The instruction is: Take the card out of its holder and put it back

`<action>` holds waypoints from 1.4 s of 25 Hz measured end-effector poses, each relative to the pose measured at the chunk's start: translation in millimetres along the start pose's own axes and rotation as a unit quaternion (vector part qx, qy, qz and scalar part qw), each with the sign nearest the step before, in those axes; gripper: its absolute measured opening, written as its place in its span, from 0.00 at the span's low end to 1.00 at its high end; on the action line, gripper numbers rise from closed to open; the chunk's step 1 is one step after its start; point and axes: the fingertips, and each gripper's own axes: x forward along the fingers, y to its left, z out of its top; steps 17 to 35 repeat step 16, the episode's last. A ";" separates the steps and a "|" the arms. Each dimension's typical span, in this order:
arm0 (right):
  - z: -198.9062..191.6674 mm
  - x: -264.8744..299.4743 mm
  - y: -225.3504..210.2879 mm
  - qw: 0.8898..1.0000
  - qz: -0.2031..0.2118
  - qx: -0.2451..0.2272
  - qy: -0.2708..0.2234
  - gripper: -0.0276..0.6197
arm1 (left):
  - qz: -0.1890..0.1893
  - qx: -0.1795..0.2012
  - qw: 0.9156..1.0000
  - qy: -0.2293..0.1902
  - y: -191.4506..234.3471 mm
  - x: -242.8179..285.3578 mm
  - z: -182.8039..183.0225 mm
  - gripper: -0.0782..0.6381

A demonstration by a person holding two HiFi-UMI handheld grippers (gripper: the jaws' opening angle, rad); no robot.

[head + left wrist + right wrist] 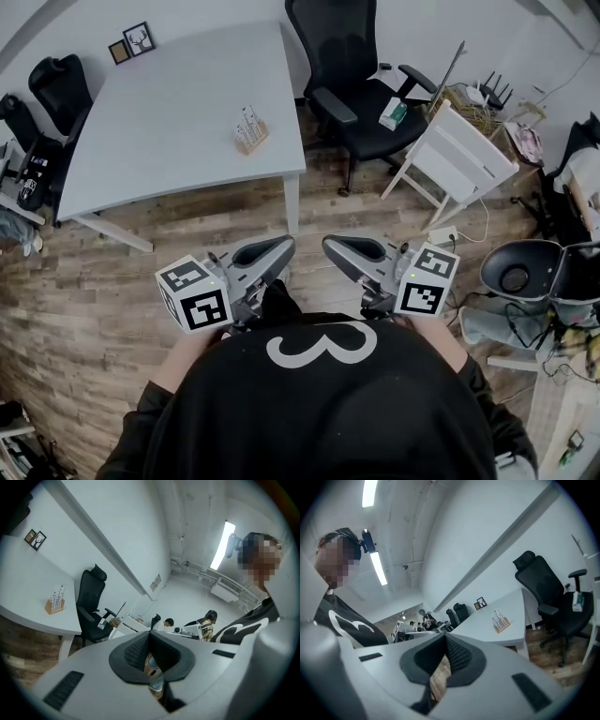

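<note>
Holding both tools close against the chest, the person (pixel 319 412) stands on the wooden floor (pixel 84 281), well apart from the tabletop (pixel 169 112).

The left hand-held gripper (pixel 281 248) points forward and slightly inward. Its jaws are closed: in the left gripper view the dark ribbed pads (pixel 136 651) meet at their tips with nothing between them. Only a narrow slit lower down lets a bit of floor show through.

The right hand-held gripper (pixel 333 247) mirrors it, just beside the left one, with the two tips near each other but apart. Its jaws are also together and empty, and the right gripper view shows the pads (pixel 459 656) pressed tip to tip. Each tool carries its marker cube at the back, the left cube (pixel 195 292) and the right cube (pixel 427 279) close to the person's body.

The cards (pixel 247 119) stand upright in their wooden holder (pixel 251 139), untouched. The holder sits on the tabletop near its right edge, not far from the front corner, and nothing lies close around it. Both gripper views look past the closed tips and catch the holder (pixel 54 605) (pixel 501 624) far off.

Two small frames (pixel 131 44) stand at the tabletop's far left corner. A black chair (pixel 352 84) stands just beyond the right edge.
</note>
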 end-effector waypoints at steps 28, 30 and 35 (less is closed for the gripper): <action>2.3 -4.7 3.3 1.000 -0.004 0.009 -0.001 0.05 | 0.018 0.004 1.000 0.011 -6.0 1.6 3.5 0.13; 2.3 -4.7 3.3 1.000 -0.004 0.009 -0.001 0.05 | 0.018 0.004 1.000 0.011 -6.0 1.6 3.5 0.13; 2.3 -4.7 3.3 1.000 -0.004 0.009 -0.001 0.05 | 0.018 0.004 1.000 0.011 -6.0 1.6 3.5 0.13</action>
